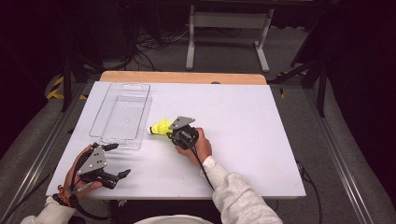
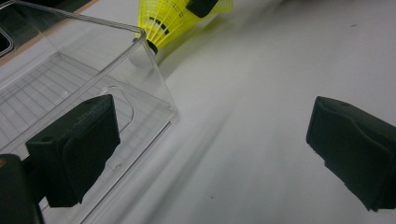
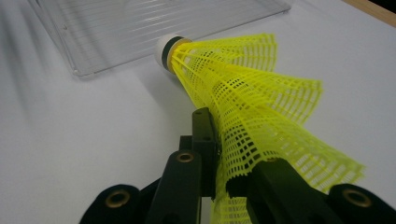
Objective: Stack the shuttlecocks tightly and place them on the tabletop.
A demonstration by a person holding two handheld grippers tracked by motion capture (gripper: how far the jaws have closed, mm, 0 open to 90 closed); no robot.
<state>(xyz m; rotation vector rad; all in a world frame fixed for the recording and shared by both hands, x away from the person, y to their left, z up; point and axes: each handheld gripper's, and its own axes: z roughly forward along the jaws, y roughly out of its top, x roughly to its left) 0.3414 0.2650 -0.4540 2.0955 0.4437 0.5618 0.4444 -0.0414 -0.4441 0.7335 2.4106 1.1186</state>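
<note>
Shuttlecock (image 3: 252, 107) pinched by its yellow skirt in the right gripper (image 3: 224, 163), just beside the clear tray (image 1: 122, 114).

Black jaws press the soft plastic mesh flat between them; the skirt flares out in crumpled lattice folds, and its white rounded cork tip, ringed by a dark band, points toward the tray's near corner. That tray is a rigid transparent rectangular box with ribbed floor and rounded edges. Right of the tray the white table (image 1: 243, 121) lies open and smooth. The right hand (image 1: 198, 147) reaches forward with the wrist low. Nearer the person than the tray, the left gripper (image 1: 116, 161) rests with jaws spread wide, holding nothing.
</note>
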